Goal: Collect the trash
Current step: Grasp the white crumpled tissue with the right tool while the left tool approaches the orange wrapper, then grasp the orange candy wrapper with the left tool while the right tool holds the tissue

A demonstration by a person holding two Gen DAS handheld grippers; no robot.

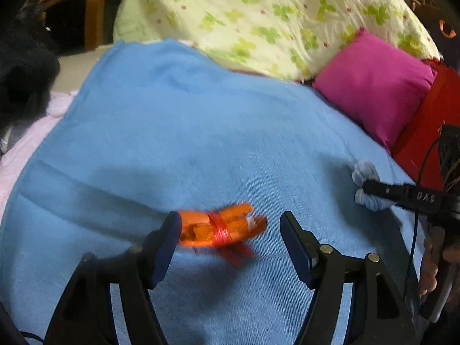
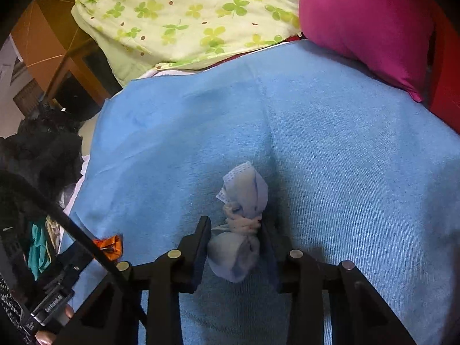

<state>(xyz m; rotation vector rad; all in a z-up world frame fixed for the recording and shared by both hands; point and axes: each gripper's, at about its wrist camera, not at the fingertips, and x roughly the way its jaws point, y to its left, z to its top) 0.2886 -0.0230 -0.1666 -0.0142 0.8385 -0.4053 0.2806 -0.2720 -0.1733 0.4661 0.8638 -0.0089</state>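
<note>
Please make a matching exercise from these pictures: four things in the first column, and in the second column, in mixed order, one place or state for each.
1. orange bundle
2. white wad
3. pink cushion
4. blue blanket

a. pressed between the right tongs
b. spread under both pieces of trash
c. between the open left tongs
d. at the blanket's far right edge

Pairs: 1-c, 2-a, 3-d, 4-b
</note>
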